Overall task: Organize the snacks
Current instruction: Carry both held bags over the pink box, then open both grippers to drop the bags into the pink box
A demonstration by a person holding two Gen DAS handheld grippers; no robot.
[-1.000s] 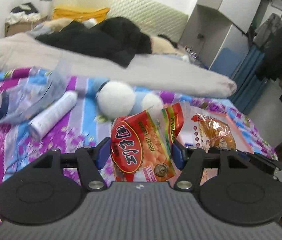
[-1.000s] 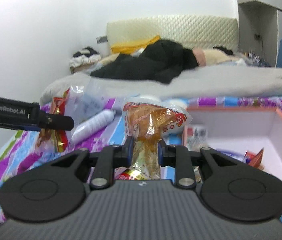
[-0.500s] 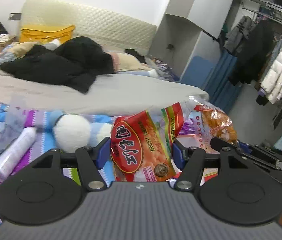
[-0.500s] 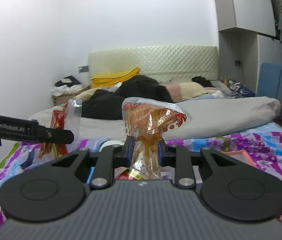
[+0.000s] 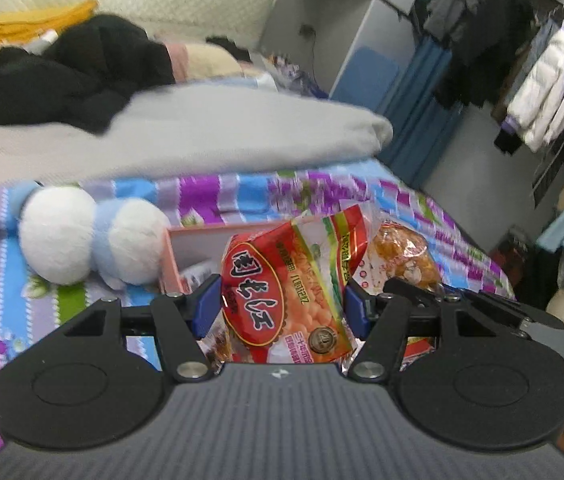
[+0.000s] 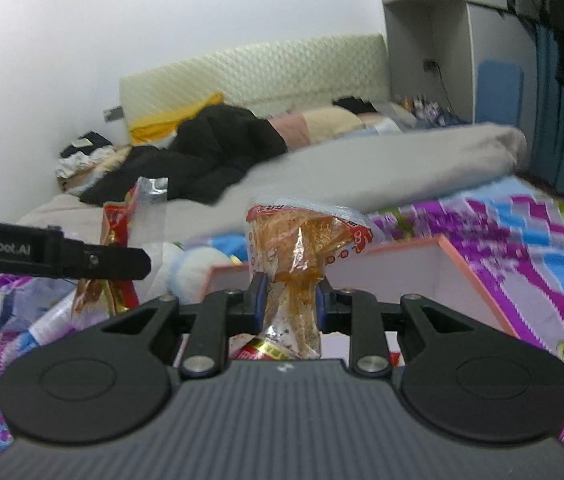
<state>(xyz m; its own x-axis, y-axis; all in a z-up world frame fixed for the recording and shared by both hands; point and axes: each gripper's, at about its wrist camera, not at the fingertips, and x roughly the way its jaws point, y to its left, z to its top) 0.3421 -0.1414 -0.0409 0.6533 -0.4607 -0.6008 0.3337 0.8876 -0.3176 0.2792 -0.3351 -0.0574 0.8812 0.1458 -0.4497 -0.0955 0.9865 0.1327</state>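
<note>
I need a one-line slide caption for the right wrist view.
Right gripper shut on a clear pastry packet above the pink box; left gripper holds a red snack bag.

Box (image 5: 174, 264) on bedspread (image 5: 242, 192); plush toy (image 5: 86, 240) just left of box; blanket (image 5: 202, 136) behind both.

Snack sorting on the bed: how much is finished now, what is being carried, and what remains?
Done: the pink box already holds at least one packet.
In hand: the left gripper is shut on the red snack bag, and the right gripper is shut on the clear pastry bag; both hang near the box.
Left: both bags must go in. I cannot tell whether other snacks remain on the bedspread.
</note>
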